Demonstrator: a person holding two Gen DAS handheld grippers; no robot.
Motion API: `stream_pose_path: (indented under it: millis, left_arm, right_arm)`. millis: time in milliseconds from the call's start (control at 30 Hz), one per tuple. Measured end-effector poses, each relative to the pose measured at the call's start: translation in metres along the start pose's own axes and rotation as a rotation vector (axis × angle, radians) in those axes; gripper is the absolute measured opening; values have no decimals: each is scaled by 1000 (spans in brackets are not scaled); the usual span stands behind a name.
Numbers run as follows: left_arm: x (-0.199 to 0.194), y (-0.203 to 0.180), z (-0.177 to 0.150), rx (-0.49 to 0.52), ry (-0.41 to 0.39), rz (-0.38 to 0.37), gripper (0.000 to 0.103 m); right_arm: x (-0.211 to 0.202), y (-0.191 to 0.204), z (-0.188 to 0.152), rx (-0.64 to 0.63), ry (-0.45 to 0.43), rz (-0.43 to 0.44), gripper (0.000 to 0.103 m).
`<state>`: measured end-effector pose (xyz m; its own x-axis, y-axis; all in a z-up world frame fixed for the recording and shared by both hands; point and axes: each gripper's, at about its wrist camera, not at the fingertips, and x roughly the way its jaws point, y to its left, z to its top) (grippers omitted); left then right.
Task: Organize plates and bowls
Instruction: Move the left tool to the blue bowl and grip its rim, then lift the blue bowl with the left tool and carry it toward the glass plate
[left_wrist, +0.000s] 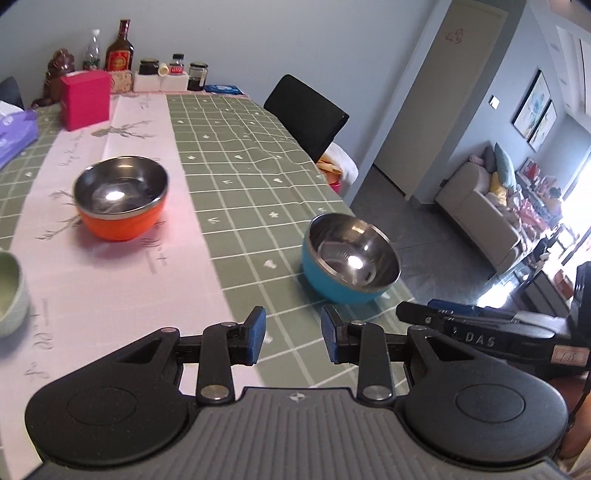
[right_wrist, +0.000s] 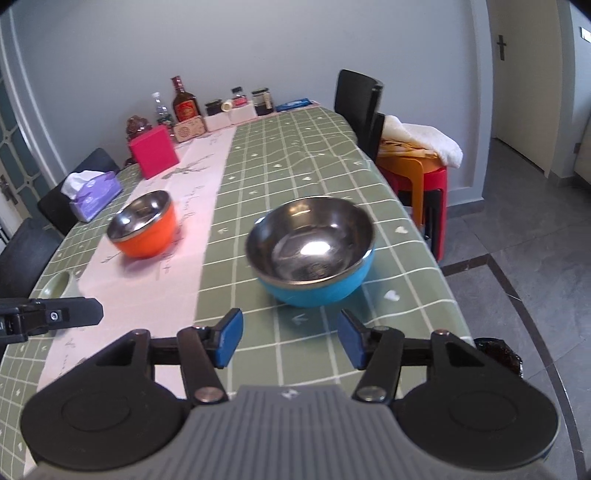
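Observation:
A blue steel-lined bowl (right_wrist: 312, 254) stands on the green checked tablecloth near the table's right edge; it also shows in the left wrist view (left_wrist: 349, 258). An orange steel-lined bowl (left_wrist: 122, 197) stands on the pink runner, also in the right wrist view (right_wrist: 144, 223). A pale green bowl (left_wrist: 9, 295) sits at the left edge, partly cut off, and shows in the right wrist view (right_wrist: 59, 284). My left gripper (left_wrist: 293, 336) is open and empty, short of the blue bowl. My right gripper (right_wrist: 290, 339) is open and empty just before the blue bowl.
At the table's far end stand a pink box (right_wrist: 153, 155), bottles (right_wrist: 184, 101), jars and a purple tissue pack (right_wrist: 96, 194). A black chair (right_wrist: 360, 110) and stacked stools with a towel (right_wrist: 421, 155) stand along the right side. The table edge (right_wrist: 448, 288) lies close to the blue bowl.

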<state>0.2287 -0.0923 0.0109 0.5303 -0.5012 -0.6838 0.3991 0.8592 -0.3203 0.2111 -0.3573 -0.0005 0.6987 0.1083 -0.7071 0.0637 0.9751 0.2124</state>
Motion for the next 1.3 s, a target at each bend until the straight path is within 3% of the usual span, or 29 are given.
stream_pose_path:
  millis: [200,500,733,900,933,1033,1300]
  left_arm:
    - [41,-2,28,-39,3,-12,36]
    - [107,-5,44,-72,83,-9,36]
    - [136,-10,44,-71,121,9,39]
    - [147,-12,41,-55,151,11,38]
    - [147,-14,41,-45,153,11,32]
    - [148,-19,40,-8,157,38,26]
    - [125,-25,40,11,177,80,24]
  right_arm:
    - [21,-22,26,51,41,-36,57]
    - [63,-46,51,140,132,-58,56]
    - [84,-45,56,156,181,-43,42]
    - [89,-44,57,150,191,-50,31]
    - [90,-44,57,150,193,-50,27]
    - [90,-45,56,149,190,-61,19]
    - [74,-36,57,146,181,-39,17]
